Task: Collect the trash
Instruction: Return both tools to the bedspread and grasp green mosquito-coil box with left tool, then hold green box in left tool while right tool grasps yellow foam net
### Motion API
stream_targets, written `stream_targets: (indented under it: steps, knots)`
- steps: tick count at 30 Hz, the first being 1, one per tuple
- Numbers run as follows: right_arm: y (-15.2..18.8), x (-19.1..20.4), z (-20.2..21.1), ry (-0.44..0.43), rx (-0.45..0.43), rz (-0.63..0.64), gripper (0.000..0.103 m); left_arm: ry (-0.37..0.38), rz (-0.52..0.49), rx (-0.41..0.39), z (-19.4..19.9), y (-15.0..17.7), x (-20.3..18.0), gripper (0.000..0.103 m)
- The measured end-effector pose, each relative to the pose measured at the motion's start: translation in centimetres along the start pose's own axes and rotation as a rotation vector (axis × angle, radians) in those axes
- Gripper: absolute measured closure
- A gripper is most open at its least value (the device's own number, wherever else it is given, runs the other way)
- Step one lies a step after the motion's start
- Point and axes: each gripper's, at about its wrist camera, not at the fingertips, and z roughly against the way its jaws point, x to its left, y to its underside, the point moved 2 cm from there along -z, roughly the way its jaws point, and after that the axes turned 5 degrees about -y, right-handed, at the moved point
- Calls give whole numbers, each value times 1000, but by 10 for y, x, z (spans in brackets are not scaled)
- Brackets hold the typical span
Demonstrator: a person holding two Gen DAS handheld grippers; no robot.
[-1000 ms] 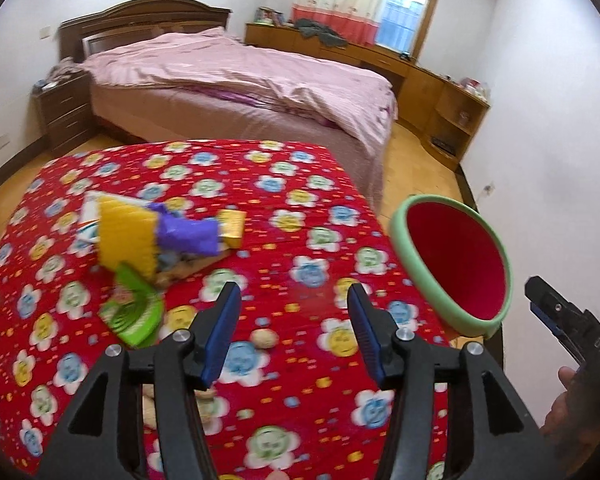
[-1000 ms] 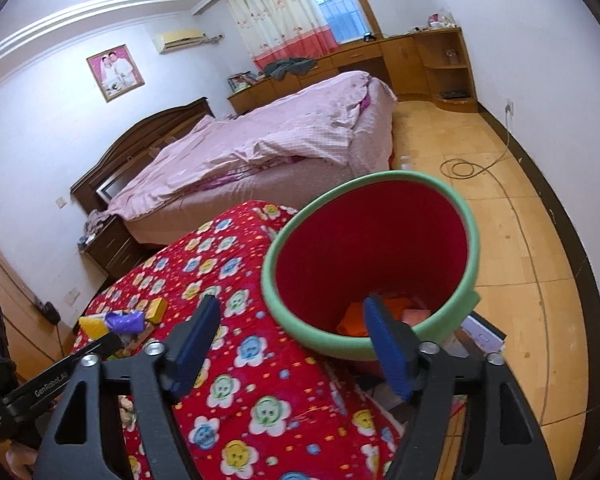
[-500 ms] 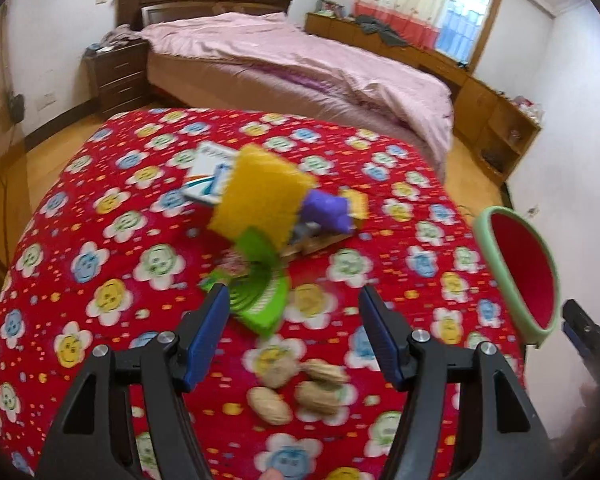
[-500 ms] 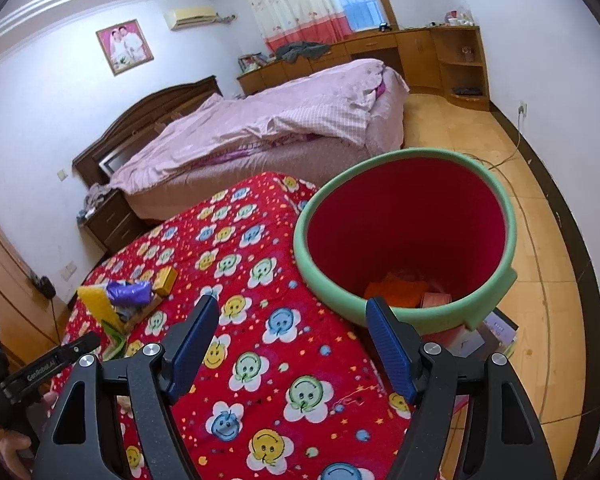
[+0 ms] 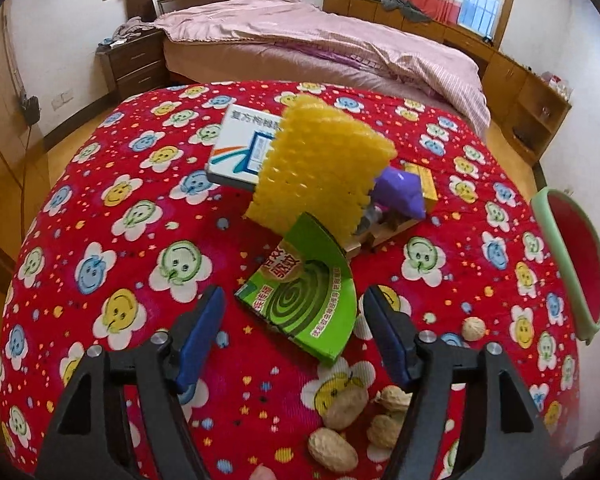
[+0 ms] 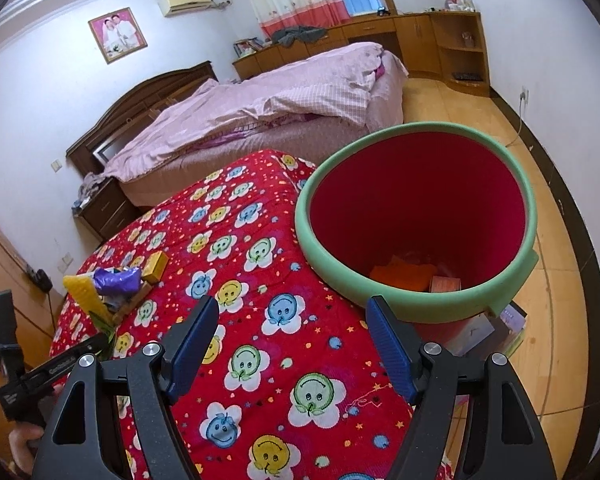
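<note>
The red bin with a green rim [image 6: 416,216] stands off the far right edge of the table [image 5: 132,240], which is covered in a red cloth with smiling flowers. Inside the bin, at the bottom, lie an orange flat piece [image 6: 400,276] and a small brownish box [image 6: 444,283]; nothing else in it can be made out.

The trash sits in a heap near the middle of the table: a green mosquito-coil box [image 5: 304,300], a yellow foam net [image 5: 320,168] leaning over it, a purple wrapper [image 5: 400,194], a small yellow box [image 5: 422,178] and a white printed box [image 5: 244,144] behind. Several peanuts [image 5: 348,428] lie loose on the cloth nearer the camera.

The left gripper [image 5: 292,328] has its blue fingers spread wide, empty, either side of the green box's near edge. The right gripper [image 6: 292,340] is likewise spread and empty, above the table edge just beside the bin.
</note>
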Motion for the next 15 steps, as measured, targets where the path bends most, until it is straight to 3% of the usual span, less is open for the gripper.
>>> stream_targets:
  steps: [4,15]
  knots:
    - [0,0,-5,-3,12,1,26,-14,-14,24,-12,1,-4,32]
    - [-2,14,-11,-28,31,35,26,-11,-19,-10,-12,0,1,34]
